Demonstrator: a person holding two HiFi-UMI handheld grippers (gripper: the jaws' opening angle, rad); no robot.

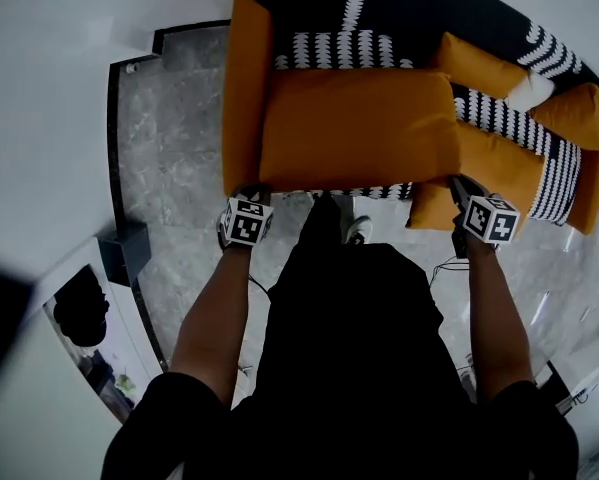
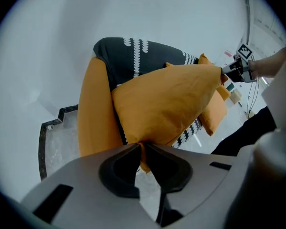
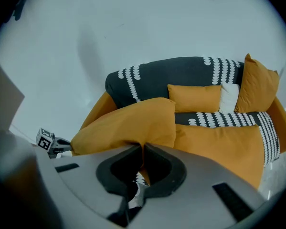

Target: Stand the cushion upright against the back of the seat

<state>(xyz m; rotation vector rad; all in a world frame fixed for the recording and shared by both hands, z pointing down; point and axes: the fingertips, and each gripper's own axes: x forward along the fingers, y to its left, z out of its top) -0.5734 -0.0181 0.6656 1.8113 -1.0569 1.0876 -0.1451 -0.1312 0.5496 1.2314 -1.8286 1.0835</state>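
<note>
A large orange cushion (image 1: 359,128) hangs lengthwise over the front of the sofa seat, held by its two near corners. My left gripper (image 1: 251,192) is shut on the cushion's left corner, and orange fabric is pinched between its jaws (image 2: 142,149). My right gripper (image 1: 455,181) is shut on the right corner (image 3: 143,150). In the left gripper view the cushion (image 2: 166,104) stretches across to the right gripper (image 2: 233,70). The sofa's black back with white pattern (image 1: 349,8) rises behind the cushion.
The orange sofa arm (image 1: 244,78) stands at the left. A small orange cushion (image 3: 194,98), a white one (image 3: 228,97) and an upright orange one (image 3: 259,82) lean on the back. The orange seat (image 3: 224,142) lies to the right. Grey marble floor (image 1: 169,148) and a black box (image 1: 129,248) lie left.
</note>
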